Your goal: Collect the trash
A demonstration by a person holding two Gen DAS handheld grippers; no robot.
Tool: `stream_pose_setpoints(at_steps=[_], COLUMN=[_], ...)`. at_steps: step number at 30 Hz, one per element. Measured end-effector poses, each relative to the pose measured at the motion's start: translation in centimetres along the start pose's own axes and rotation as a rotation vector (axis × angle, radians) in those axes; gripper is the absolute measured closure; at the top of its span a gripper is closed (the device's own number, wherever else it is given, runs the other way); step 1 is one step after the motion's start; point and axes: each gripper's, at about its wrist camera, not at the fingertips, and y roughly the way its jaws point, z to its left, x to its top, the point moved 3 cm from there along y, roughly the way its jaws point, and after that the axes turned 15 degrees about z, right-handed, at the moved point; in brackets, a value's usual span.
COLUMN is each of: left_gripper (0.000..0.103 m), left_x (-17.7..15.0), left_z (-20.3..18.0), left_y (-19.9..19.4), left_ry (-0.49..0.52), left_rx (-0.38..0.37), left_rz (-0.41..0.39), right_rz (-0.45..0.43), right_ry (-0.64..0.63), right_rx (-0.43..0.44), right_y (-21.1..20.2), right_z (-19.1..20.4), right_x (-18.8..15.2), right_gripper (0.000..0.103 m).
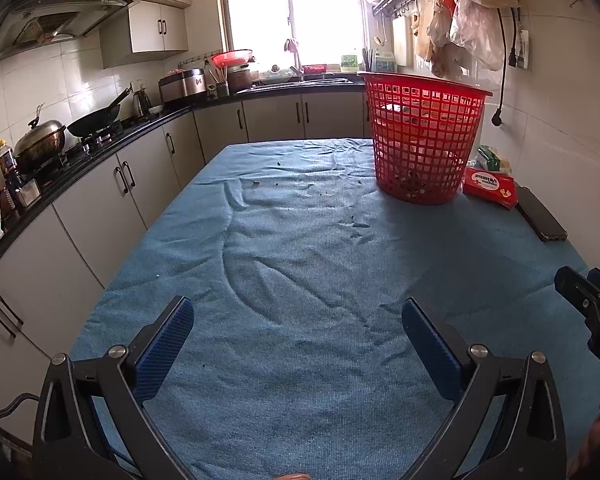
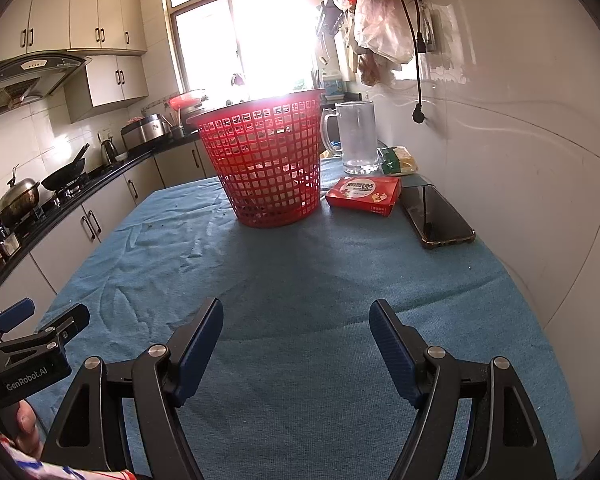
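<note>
A red mesh basket (image 1: 422, 136) stands upright at the far right of the blue cloth (image 1: 300, 260); it also shows in the right wrist view (image 2: 266, 164). Something lies inside it, seen only dimly through the mesh. Small dark crumbs (image 1: 256, 183) dot the cloth left of the basket. My left gripper (image 1: 298, 312) is open and empty, low over the near cloth. My right gripper (image 2: 296, 316) is open and empty, also over the near cloth. The right gripper shows at the right edge of the left wrist view (image 1: 592, 300), and the left gripper at the left edge of the right wrist view (image 2: 40, 328).
Right of the basket lie a red box (image 2: 364, 194), a black phone (image 2: 436, 220), a glass mug (image 2: 354, 138) and a green-and-yellow packet (image 2: 398, 160), all near the white wall. A kitchen counter with a wok (image 1: 96, 120) and pot runs along the left.
</note>
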Motion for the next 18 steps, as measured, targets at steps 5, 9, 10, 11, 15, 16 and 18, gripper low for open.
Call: stream_pose_setpoints(at_steps=[5,9,10,11,15,16,18], left_gripper=[0.000,0.000,0.000,0.000,0.000,0.000,0.000], left_x=[-0.03,-0.14,-0.13,-0.12,-0.21,-0.25,-0.23], left_z=[0.06,0.01,0.00,-0.01,-0.13,-0.14,-0.17], left_y=[0.04,0.20,0.22,0.21,0.44,0.48,0.57], left_ry=[0.001,0.004,0.004,0.004,0.006,0.005,0.006], left_rx=[0.000,0.000,-0.001,-0.001,-0.001,-0.001,-0.001], left_rz=[0.002,0.006,0.006,0.007,0.013,0.015,0.016], right_rz=[0.002,0.005,0.005,0.005,0.007,0.008,0.009], right_ry=[0.004,0.003,0.003,0.003,0.003,0.003,0.003], right_rx=[0.000,0.001,0.000,0.000,0.000,-0.001,-0.001], right_y=[0.11,0.24,0.26,0.24,0.35,0.41,0.47], right_z=[-0.06,-0.08,-0.09,-0.08,0.00,0.01,0.06], right_x=[-0.06,-0.15,-0.16,-0.16,-0.25,-0.29,-0.33], right_gripper=[0.023,0.023,0.023,0.023,0.023,0.023,0.022])
